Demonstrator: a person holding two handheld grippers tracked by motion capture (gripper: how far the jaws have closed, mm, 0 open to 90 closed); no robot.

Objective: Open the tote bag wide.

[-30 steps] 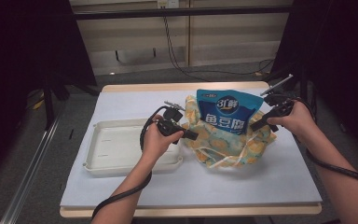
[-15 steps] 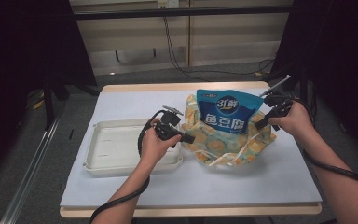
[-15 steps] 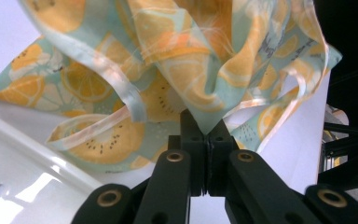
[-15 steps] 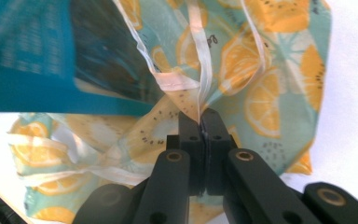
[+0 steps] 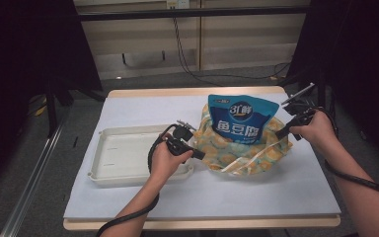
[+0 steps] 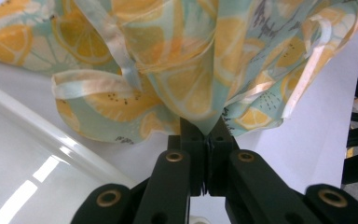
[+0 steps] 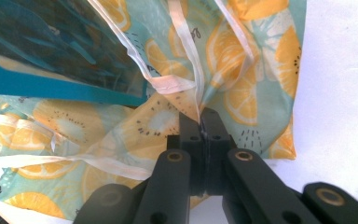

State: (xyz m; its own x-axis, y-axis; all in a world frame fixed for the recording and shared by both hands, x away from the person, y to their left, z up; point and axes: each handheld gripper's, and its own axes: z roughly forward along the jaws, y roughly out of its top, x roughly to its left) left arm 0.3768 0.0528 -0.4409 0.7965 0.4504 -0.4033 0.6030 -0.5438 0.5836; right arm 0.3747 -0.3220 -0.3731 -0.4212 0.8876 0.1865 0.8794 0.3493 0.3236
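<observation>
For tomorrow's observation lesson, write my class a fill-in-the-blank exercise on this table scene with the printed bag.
1. The fabric bag is printed with slices of ____.
2. The pouch standing in the fabric bag is coloured ____.
3. The white tray lies beside the person's ____ hand-held gripper.
4. Both that one and the right hand-held gripper are ____ on the bag's cloth.

Missing words: orange; blue; left; shut

- My left gripper (image 5: 199,154) and right gripper (image 5: 280,134) are matte black, each trailing a thick black cable.
- My jaws are flat black links, pinned with brass-ringed rivets.
- A grey plate tops my right gripper.
- My forearms are bare, with no sleeves.
</observation>
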